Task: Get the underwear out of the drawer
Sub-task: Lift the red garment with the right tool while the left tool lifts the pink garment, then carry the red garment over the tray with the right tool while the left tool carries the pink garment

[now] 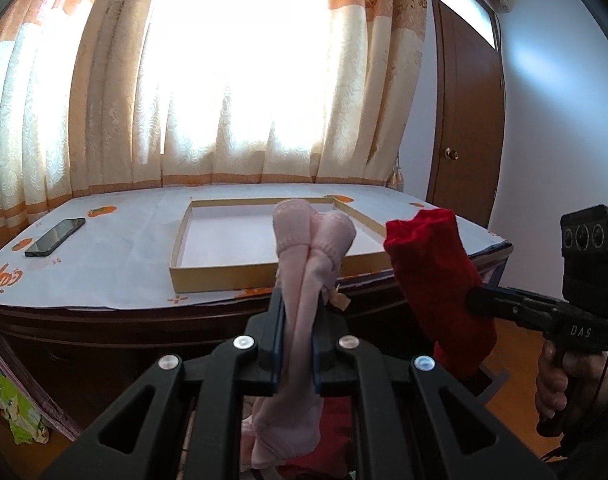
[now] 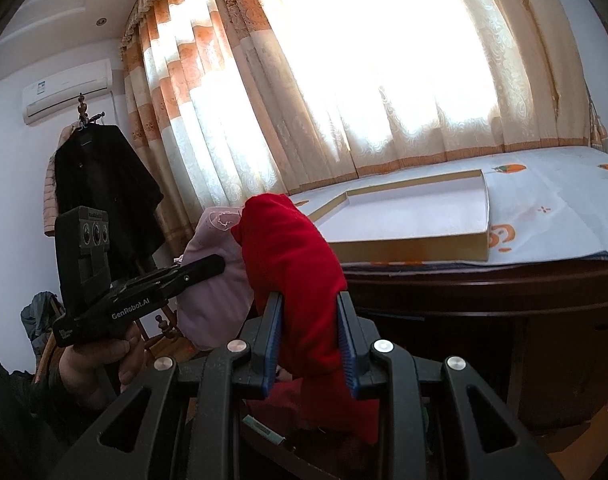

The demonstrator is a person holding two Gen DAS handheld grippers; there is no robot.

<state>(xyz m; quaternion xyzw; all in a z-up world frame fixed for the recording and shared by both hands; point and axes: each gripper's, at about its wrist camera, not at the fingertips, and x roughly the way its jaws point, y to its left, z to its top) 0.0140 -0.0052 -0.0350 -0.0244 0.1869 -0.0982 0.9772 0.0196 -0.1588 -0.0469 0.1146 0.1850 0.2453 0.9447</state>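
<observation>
Left wrist view: the pink underwear (image 1: 304,280) is pinched between the 2 fingers of the left claw (image 1: 298,320), which is clamped tight on it. The fabric stands up above the fingertips and hangs down behind them, in the air in front of the desk (image 1: 104,280). Just to its right, the red underwear (image 1: 436,280) is gripped by the right claw (image 1: 480,302), held by a hand (image 1: 552,380) at the frame's edge.

From the right wrist, the right claw (image 2: 310,320) is narrow, its blue pads (image 2: 274,332) pressing the red underwear (image 2: 296,264) from both sides; the bundle bulges over the fingertips and trails below. The pink underwear (image 2: 216,280) sits just left, touching or nearly touching the red, held by the left claw (image 2: 220,264).

Beyond both garments, the desk carries a light printed cover (image 1: 144,248), a shallow open box (image 1: 224,280) near its front edge and a phone (image 1: 56,237) well to the left. Curtains (image 1: 224,80) hang behind.
</observation>
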